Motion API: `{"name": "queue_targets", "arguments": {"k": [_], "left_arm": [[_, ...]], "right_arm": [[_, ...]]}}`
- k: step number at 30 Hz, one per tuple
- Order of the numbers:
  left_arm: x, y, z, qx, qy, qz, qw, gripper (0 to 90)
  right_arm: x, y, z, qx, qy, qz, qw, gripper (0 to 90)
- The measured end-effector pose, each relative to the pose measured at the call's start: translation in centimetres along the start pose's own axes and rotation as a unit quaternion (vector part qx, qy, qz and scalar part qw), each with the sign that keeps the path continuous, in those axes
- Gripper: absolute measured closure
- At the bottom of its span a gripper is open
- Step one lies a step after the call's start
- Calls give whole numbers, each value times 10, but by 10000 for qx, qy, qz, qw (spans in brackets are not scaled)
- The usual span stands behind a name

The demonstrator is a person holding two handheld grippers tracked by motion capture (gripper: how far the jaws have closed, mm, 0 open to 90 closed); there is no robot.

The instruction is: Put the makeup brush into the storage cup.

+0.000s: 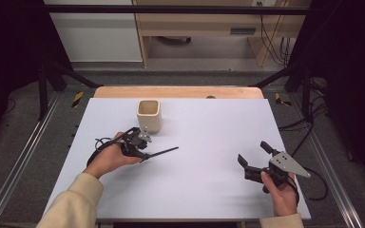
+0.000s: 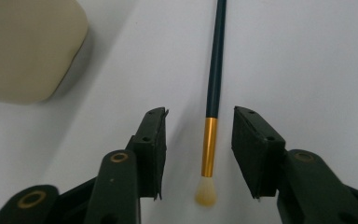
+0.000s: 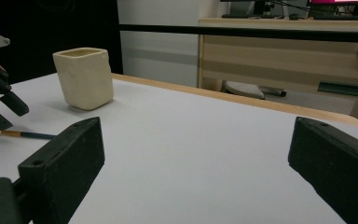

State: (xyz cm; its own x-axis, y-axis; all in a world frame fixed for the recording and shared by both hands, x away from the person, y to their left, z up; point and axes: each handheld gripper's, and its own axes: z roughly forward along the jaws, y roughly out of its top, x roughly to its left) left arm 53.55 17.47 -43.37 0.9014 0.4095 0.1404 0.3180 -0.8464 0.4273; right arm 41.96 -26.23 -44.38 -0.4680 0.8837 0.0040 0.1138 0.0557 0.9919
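The left gripper [image 1: 145, 151] was down low over the white table [image 1: 204, 190], left of the middle and nearer the left edge than the right. Its jaws straddled the brush [image 2: 213, 93], one pad on either side of the gold ferrule, and in the left gripper view there was a clear gap on both sides: the pads were not pressing on it. So the jaws stood apart around the brush, with no grip made.

The brush itself lay flat on the table, dark handle running away from the gripper toward the middle of the table, pale bristle tip [image 2: 205, 192] back between the jaws. In the high view the handle stuck out to the right of the gripper as a thin dark line [image 1: 164, 152].

Just beyond the gripper, toward the far edge, stood the cream cup [image 1: 149, 115], upright, square-ish with rounded corners, open at the top. It sat close to the left gripper but apart from the brush.

Over on the other side, the right gripper [image 1: 255, 156] sat near the right edge, toward the near right corner, held in the person's hand. Its jaws were wide apart with nothing between them, and the right gripper view looked across bare table toward the cup [image 3: 84, 77] and the brush [image 3: 23, 135] beside the left gripper [image 3: 0, 109].
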Motion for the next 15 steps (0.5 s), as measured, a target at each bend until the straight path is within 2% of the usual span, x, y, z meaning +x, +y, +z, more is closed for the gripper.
{"name": "queue_targets", "arguments": {"k": [5, 15], "left_arm": [[0, 0, 1, 84, 5, -25, 10000, 580], [0, 2, 4, 181, -122, 9, 9998, 622]], "right_arm": [[0, 0, 0, -11, 7, 1, 10000, 40], [0, 0, 0, -1, 7, 13, 10000, 40]]}}
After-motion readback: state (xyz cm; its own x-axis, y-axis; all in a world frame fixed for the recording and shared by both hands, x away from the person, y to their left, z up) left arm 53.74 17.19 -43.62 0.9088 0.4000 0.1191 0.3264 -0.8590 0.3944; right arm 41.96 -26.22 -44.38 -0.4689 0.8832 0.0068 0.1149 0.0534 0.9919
